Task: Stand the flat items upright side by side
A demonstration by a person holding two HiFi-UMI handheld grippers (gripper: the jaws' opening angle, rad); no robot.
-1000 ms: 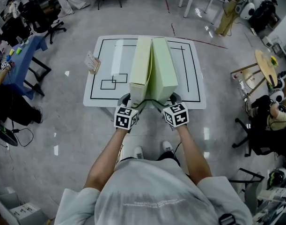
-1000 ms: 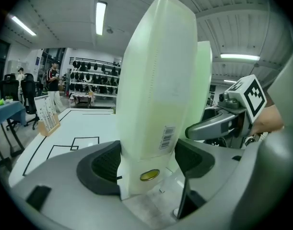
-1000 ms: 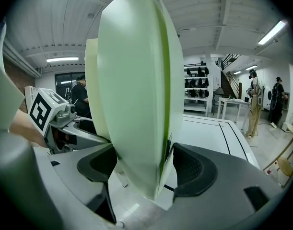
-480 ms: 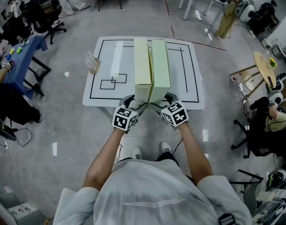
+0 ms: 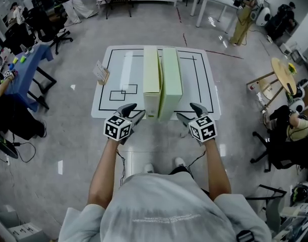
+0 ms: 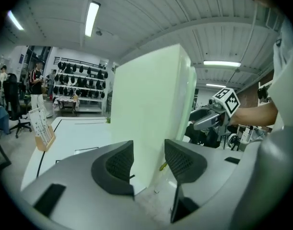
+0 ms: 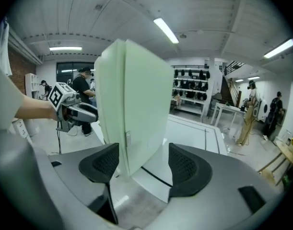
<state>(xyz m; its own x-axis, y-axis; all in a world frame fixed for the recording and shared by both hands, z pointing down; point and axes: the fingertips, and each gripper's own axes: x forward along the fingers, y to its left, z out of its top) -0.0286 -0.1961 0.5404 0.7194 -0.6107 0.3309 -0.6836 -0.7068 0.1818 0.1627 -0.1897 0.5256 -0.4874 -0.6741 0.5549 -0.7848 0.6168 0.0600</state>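
Note:
Two pale green flat boxes stand upright side by side, touching, on the white table [image 5: 204, 84]: the left box [image 5: 151, 82] and the right box [image 5: 171, 79]. My left gripper [image 5: 133, 111] hangs at the table's front edge, left of the boxes. Its jaws are closing with nothing between them. My right gripper [image 5: 188, 112] is at the front edge to the right, open and empty. In the left gripper view the left gripper [image 6: 148, 150] faces a box [image 6: 151, 99] just ahead. The right gripper view shows the right gripper [image 7: 144, 152] before the box end [image 7: 136, 109].
Black rectangles are taped on the table, and a small card stand [image 5: 100, 73] sits at its left edge. A blue table [image 5: 22, 67] and office chairs stand far left, a round wooden table [image 5: 287, 72] far right. People are at the room's edges.
Both grippers have come off the box ends, drawn back toward me and spread apart. The boxes, splayed at first, now stand straight against each other. The left jaws have narrowed.

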